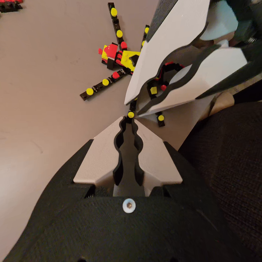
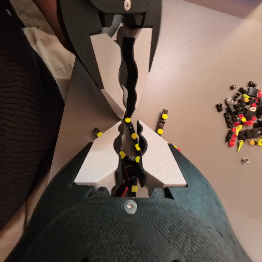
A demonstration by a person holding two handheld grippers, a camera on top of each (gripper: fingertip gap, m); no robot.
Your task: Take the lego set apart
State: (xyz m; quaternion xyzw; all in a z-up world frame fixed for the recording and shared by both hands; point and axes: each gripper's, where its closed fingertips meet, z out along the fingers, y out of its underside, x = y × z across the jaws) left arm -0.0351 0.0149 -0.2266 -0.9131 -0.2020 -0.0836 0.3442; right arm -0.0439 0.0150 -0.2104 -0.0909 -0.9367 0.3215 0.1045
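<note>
Left wrist view shows the left gripper point(image 1: 128, 120) jaws pinching the tip of a black leg point(image 1: 131, 112); the right gripper point(image 2: 129, 124) jaws clamp the lego set point(image 2: 131, 163), so next they pull apart

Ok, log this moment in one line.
left gripper: shut on leg tip | right gripper: shut on lego model | loose pieces: piled aside

Counter point(image 1: 35, 127): pale grey-beige top, smooth, faintly scuffed. Dark knitted fabric point(image 1: 221, 163): black, ribbed, lying past the counter's near edge. Pale cloth point(image 2: 46, 49): cream, blurred, just beside the counter's edge, next to the dark fabric.
</note>
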